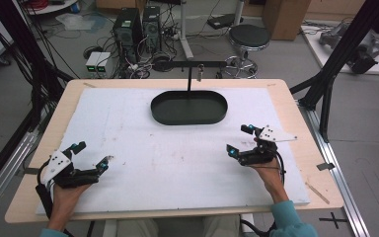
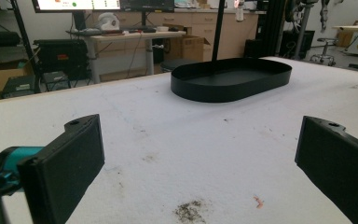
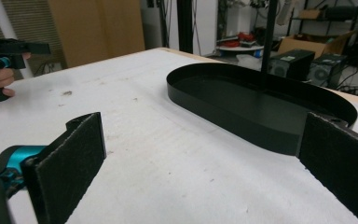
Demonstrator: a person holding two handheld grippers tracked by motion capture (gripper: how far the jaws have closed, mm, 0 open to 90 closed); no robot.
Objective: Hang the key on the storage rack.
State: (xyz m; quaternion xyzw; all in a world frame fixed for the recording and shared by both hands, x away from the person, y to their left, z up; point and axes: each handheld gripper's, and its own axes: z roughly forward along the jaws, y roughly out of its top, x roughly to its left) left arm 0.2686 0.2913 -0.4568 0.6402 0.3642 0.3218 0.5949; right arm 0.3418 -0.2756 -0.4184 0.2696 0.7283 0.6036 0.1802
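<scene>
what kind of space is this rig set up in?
Likely a robotics or engineering lab: black desktop computer towers with tangled cables on the floor, a black metal camera frame around the wooden table, workbenches with a monitor behind.

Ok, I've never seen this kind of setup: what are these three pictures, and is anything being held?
A person stands at a table holding a handheld two-jaw tool in each hand. The high view looks down from above: left tool, right tool. The other two pictures come from cameras riding on each tool, looking along its black jaws. On the white table cover sits an empty black oval tray, apart from both tools. Both tools are open and hold nothing.
</scene>
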